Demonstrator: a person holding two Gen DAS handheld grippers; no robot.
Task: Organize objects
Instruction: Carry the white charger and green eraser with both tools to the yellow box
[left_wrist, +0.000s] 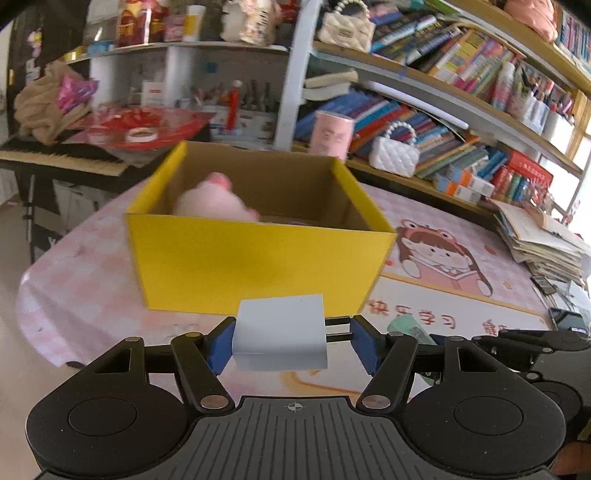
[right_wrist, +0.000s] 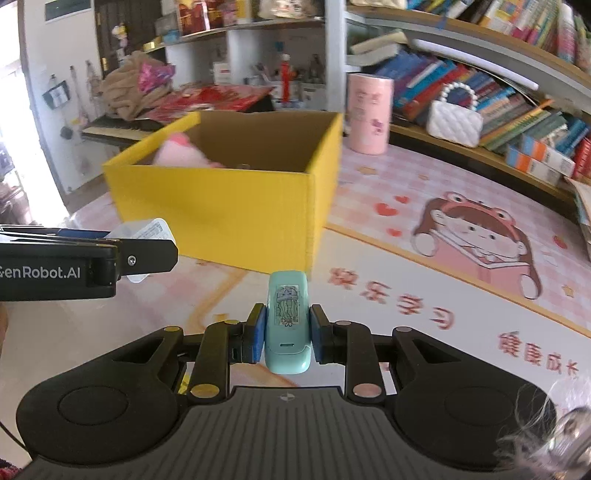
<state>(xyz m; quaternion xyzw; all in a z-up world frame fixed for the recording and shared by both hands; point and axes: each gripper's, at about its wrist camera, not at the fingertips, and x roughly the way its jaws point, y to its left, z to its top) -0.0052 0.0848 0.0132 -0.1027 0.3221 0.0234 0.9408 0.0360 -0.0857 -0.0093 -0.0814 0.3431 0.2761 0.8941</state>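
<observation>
A yellow cardboard box (left_wrist: 251, 266) stands open on the table with a pink plush toy (left_wrist: 214, 201) inside. Just in front of its near wall, my left gripper (left_wrist: 291, 338) is shut on a white plug adapter (left_wrist: 280, 325), whose two prongs point at the right pad. In the right wrist view the box (right_wrist: 221, 206) lies ahead and to the left, with the plush toy (right_wrist: 181, 153) in its far left corner. My right gripper (right_wrist: 287, 328) is shut on a small teal stapler-like case (right_wrist: 287, 317). The left gripper (right_wrist: 92, 254) with the adapter (right_wrist: 147, 230) shows at that view's left edge.
The table wears a pink cartoon-print cloth (right_wrist: 461, 266). A pink cylinder (right_wrist: 369, 112) and a white quilted bag (right_wrist: 454, 123) stand behind the box. Bookshelves (left_wrist: 461, 74) line the back and right, a paper stack (left_wrist: 539, 243) lies at the right, and a keyboard (left_wrist: 59, 158) at the left.
</observation>
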